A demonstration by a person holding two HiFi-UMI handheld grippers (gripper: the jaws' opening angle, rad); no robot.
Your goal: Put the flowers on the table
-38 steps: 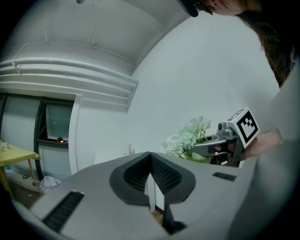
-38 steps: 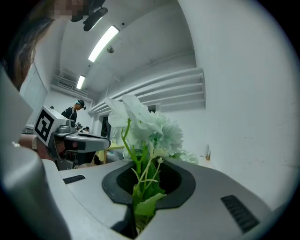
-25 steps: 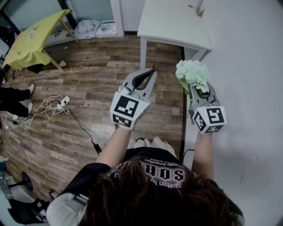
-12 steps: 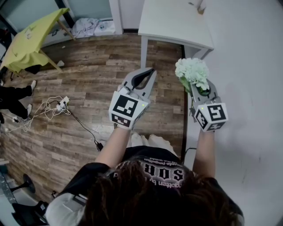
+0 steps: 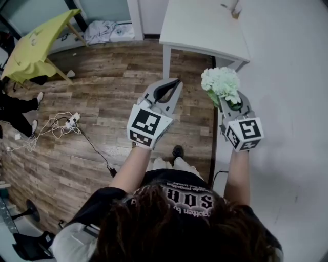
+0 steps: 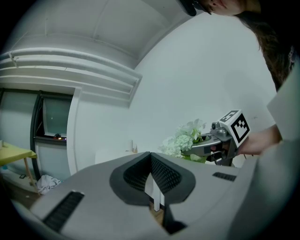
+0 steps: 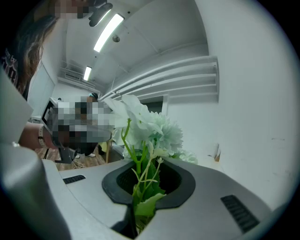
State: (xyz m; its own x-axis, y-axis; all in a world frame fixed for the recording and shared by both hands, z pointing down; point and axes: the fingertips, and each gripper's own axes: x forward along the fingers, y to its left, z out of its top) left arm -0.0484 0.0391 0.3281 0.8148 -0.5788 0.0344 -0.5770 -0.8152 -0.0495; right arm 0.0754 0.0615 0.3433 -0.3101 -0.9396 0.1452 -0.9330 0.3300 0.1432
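A bunch of pale green and white flowers (image 5: pixel 221 84) with green stems stands up out of my right gripper (image 5: pixel 230 105), whose jaws are shut on the stems. In the right gripper view the blooms (image 7: pixel 150 129) rise straight from the closed jaws. My left gripper (image 5: pixel 166 92) is held beside it over the wooden floor, shut with nothing in it (image 6: pixel 154 187). From the left gripper view the flowers (image 6: pixel 185 140) and the right gripper (image 6: pixel 220 143) show to the right. A white table (image 5: pixel 202 25) stands ahead of both grippers.
A white wall (image 5: pixel 292 102) runs along the right. A yellow table (image 5: pixel 36 46) stands at the far left, with a heap of cloth (image 5: pixel 107 31) behind it. Cables and a power strip (image 5: pixel 69 123) lie on the wooden floor. A small object (image 5: pixel 233 9) sits at the white table's far corner.
Both grippers have held their places. The view has shifted slightly, and a foot now shows on the floor below the grippers.
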